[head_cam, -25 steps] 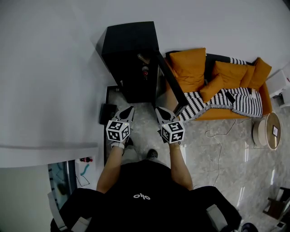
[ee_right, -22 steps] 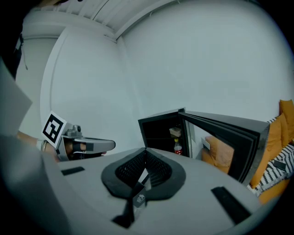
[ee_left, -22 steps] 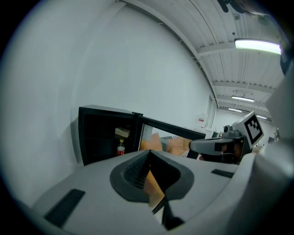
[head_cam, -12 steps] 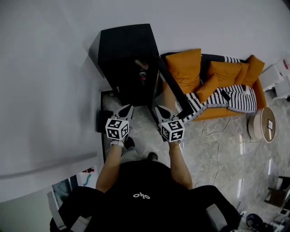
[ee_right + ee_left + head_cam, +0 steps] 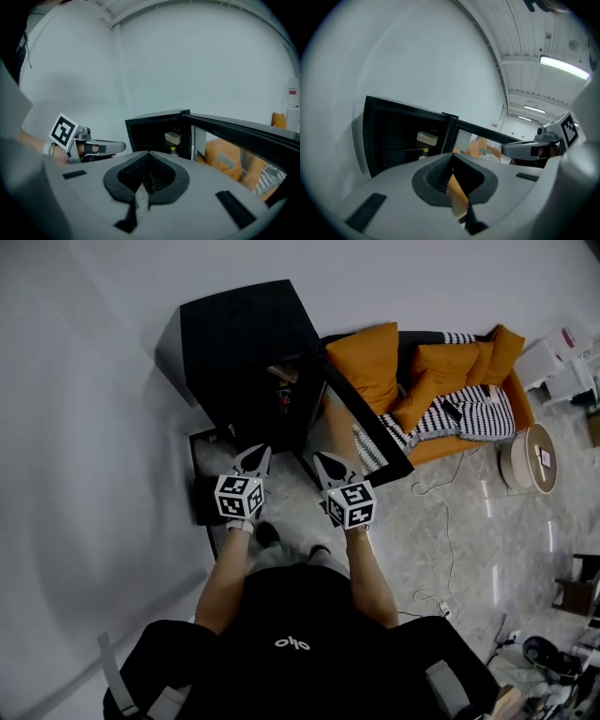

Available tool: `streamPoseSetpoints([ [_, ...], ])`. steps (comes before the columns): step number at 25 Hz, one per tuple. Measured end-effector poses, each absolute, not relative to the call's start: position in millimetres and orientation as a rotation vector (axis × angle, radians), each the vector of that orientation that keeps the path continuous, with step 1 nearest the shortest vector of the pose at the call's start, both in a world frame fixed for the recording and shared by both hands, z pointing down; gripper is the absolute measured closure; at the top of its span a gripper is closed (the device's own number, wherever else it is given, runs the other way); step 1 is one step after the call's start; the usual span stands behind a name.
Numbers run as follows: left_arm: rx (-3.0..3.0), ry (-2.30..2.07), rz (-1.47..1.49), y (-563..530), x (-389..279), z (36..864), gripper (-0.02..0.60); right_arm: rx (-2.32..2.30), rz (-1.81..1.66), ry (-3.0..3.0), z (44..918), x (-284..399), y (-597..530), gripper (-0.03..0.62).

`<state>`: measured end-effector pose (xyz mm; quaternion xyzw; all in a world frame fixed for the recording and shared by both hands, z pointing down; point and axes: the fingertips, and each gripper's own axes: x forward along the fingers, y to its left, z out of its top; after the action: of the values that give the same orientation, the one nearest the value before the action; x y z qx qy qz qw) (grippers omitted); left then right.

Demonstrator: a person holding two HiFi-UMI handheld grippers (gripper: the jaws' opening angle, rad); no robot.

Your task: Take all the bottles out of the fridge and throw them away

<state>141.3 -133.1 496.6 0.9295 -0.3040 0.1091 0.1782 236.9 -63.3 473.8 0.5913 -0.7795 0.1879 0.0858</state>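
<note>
A black mini fridge [image 5: 242,338] stands against the white wall with its door [image 5: 364,427] swung open to the right. On its shelf I see a small bottle [image 5: 285,398]; it shows a yellow cap in the left gripper view [image 5: 424,153] and in the right gripper view [image 5: 174,151]. Above the bottle sits a pale box [image 5: 427,138]. My left gripper [image 5: 257,455] and right gripper [image 5: 320,461] are side by side just before the fridge opening. Both point at the opening, and both are shut and hold nothing. The jaws of each meet in its own view: left gripper [image 5: 452,159], right gripper [image 5: 148,161].
An orange sofa [image 5: 417,371] with a black-and-white striped blanket [image 5: 473,411] stands right of the fridge door. A round side table [image 5: 528,457] and a loose cable [image 5: 450,517] lie further right. A dark tray [image 5: 208,479] sits on the floor left of the fridge.
Both grippers have moved forward toward the open fridge, and both stay shut. The fridge now lies further left and closer in the head view.
</note>
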Motion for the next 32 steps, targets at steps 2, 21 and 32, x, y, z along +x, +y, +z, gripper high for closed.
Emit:
streamPoseSetpoints([
  [2, 2.633, -0.836, 0.313, -142, 144, 506, 0.580, 1.786, 0.561, -2.301, 479, 235, -69, 0.585],
  [21, 2.650, -0.674, 0.450, -206, 193, 574, 0.419, 1.869, 0.609, -2.237, 513, 259, -138, 0.585],
  [32, 2.716, -0.778, 0.384, -284, 229, 689, 0.322, 1.905, 0.482, -2.233, 629, 277, -203, 0.585],
])
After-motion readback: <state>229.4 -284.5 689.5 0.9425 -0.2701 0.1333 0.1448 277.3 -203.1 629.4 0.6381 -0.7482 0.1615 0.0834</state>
